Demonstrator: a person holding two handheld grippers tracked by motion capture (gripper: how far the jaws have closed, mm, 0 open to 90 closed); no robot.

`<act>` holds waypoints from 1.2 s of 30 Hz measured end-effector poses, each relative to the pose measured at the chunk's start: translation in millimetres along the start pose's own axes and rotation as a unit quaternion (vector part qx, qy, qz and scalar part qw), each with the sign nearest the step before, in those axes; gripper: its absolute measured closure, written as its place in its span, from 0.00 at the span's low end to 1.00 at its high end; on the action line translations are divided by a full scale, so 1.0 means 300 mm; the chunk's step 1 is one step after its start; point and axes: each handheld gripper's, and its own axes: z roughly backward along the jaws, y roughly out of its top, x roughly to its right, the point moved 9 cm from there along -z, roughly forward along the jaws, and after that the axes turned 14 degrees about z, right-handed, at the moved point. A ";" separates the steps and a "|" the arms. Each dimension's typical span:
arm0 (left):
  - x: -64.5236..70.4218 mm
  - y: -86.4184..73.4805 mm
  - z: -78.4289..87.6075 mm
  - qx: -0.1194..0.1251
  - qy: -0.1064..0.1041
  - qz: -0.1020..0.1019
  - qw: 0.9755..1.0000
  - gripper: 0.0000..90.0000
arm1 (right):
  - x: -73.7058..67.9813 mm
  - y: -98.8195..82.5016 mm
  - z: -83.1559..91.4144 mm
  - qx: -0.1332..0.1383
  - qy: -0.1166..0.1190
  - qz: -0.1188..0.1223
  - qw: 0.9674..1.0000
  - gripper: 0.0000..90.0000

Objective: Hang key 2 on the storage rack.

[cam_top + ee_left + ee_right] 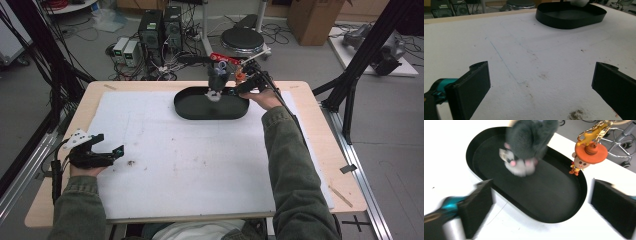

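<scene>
**Grey plush toy over the black oval tray, both grippers empty**

At the left of the high view, the left gripper [107, 151] rests low over the white foam-covered surface [190, 165], near its left edge, aimed to the right across the sheet. In the left gripper view its two black fingers [471, 90] stand wide apart with nothing between them; faint blue pencil lines and a small brown stain mark the sheet ahead.

Farther right and toward the far edge lies the shallow black oval plastic tray [190, 111], its long axis running left to right across the surface. Over its far rim hangs a fluffy dark grey plush toy with a pale face and pink spots [218, 80], its pale face end pointing down into the tray. Whether it touches the tray floor cannot be told. Just right of it hangs a small orange-hatted figure keychain on a gold clasp [587, 155], over the tray's rim.

The right gripper [248, 88] sits at the tray's right end, its fingers [477, 203] spread apart, clamped on nothing.

No readable writing or labels appear on any of these items.
</scene>
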 end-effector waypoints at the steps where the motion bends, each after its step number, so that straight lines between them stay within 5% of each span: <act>1: 0.000 0.000 0.000 0.000 0.000 0.000 1.000 0.03 | -0.001 0.001 0.002 0.000 -0.003 -0.002 1.000 0.01; 14: 0.001 0.000 0.001 0.000 0.000 0.000 1.000 0.03 | -0.044 -0.019 0.031 0.007 0.010 0.010 1.000 0.01; 19: 0.001 0.000 0.000 0.000 0.000 0.000 1.000 0.03 | -0.046 -0.064 0.045 -0.007 0.001 0.012 1.000 0.01; 22: 0.001 -0.001 0.000 0.000 0.000 0.001 1.000 0.03 | -0.050 -0.082 0.068 0.011 0.002 0.009 1.000 0.01; 36: 0.002 -0.002 0.001 -0.001 0.001 0.001 1.000 0.03 | -0.042 -0.221 0.112 0.016 -0.010 -0.015 1.000 0.01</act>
